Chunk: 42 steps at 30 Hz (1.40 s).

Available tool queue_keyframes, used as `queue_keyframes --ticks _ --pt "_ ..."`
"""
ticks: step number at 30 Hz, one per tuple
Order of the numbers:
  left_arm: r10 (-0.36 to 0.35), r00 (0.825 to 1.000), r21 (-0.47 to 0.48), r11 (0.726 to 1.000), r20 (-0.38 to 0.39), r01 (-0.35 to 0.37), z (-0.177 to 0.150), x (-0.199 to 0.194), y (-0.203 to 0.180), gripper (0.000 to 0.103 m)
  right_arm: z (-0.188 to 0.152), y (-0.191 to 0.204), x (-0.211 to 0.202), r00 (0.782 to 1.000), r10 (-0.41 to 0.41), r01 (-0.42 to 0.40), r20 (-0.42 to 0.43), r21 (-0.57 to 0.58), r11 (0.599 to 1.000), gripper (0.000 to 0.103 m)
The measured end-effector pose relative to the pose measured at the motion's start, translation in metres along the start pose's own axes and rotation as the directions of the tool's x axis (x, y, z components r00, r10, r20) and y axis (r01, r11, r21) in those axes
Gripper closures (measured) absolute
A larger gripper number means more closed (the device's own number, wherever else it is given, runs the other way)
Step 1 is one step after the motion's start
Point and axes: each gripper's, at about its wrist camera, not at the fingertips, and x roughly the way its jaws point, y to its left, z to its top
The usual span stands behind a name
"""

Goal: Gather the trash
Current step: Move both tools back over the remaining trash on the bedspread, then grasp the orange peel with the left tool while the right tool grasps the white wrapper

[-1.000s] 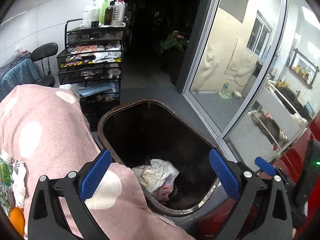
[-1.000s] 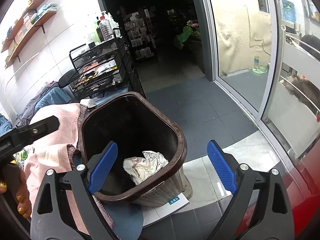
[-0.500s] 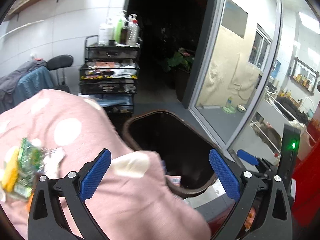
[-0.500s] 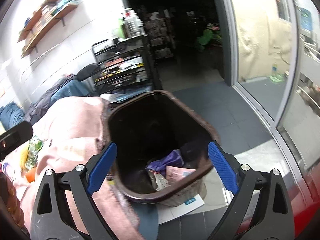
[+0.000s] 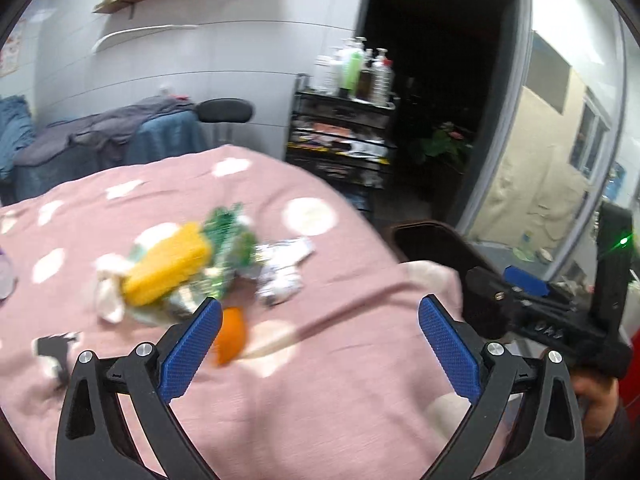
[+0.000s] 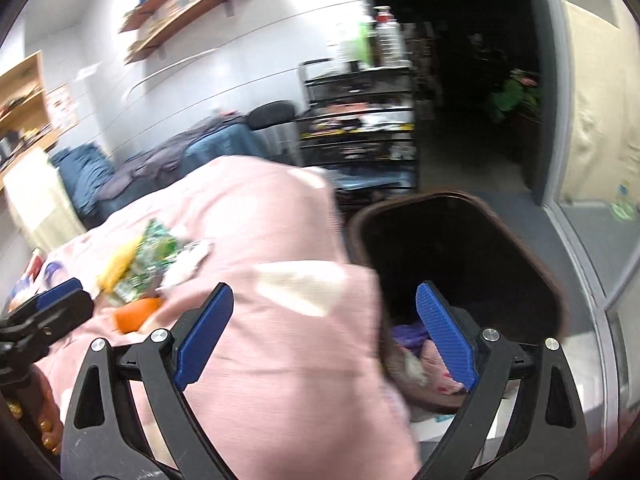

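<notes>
Two grippers: your left gripper [image 5: 318, 344] and right gripper [image 6: 324, 336] hang spread wide, empty.
Trash: litter pile [image 5: 200, 264] lies on the pink blanket [image 5: 320, 400].
Bin: brown bin [image 6: 460, 248] stands beside the blanket, by the wire rack [image 5: 340, 140].

Left gripper [image 5: 318, 330] jaws apart over pink blanket [image 5: 320, 380]; trash pile [image 5: 200, 264] (blurred) ahead.

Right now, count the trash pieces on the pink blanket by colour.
Yellow piece: 1
Green wrapper: 1
Orange piece: 1
Silvery crumpled wrapper: 1
White tissue: 1
Black-and-white scrap: 1
Total: 6, though blur may hide more.
</notes>
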Motion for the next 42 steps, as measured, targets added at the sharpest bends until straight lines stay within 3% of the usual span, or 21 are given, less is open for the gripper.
queue_keyframes --ticks 7,11,18,27,31,34,42 --pt "0.108 0.994 -0.089 0.990 -0.028 -0.110 -0.016 -0.011 0.061 0.006 0.004 0.052 0.020 0.994 0.085 -0.093 -0.068 -0.113 0.989 0.011" --pt "0.115 0.992 -0.145 0.982 -0.057 -0.122 -0.023 -0.014 0.085 0.009 0.006 0.074 0.031 0.990 0.102 -0.116 -0.096 -0.153 0.981 0.011" --pt "0.033 0.991 -0.114 0.992 -0.128 -0.047 -0.018 0.005 0.080 0.027 0.009 0.092 0.045 0.987 0.096 -0.119 -0.125 -0.185 0.976 0.011" --pt "-0.012 0.954 -0.051 0.999 -0.299 -0.004 -0.007 0.064 0.062 0.044 0.017 0.090 0.050 0.989 0.080 -0.104 -0.127 -0.196 0.975 0.011" --pt "-0.029 0.932 -0.066 0.998 -0.361 0.005 -0.008 0.082 0.065 0.069 0.020 0.092 0.054 0.988 0.082 -0.108 -0.133 -0.207 0.972 0.011" --pt "-0.046 0.935 -0.090 0.996 -0.351 0.015 -0.009 0.079 0.070 0.085 0.020 0.096 0.061 0.983 0.092 -0.126 -0.162 -0.214 0.969 0.011" --pt "-0.061 0.959 -0.139 0.990 -0.277 0.023 -0.013 0.050 0.075 0.089 0.023 0.114 0.080 0.972 0.086 -0.147 -0.219 -0.280 0.949 0.016"
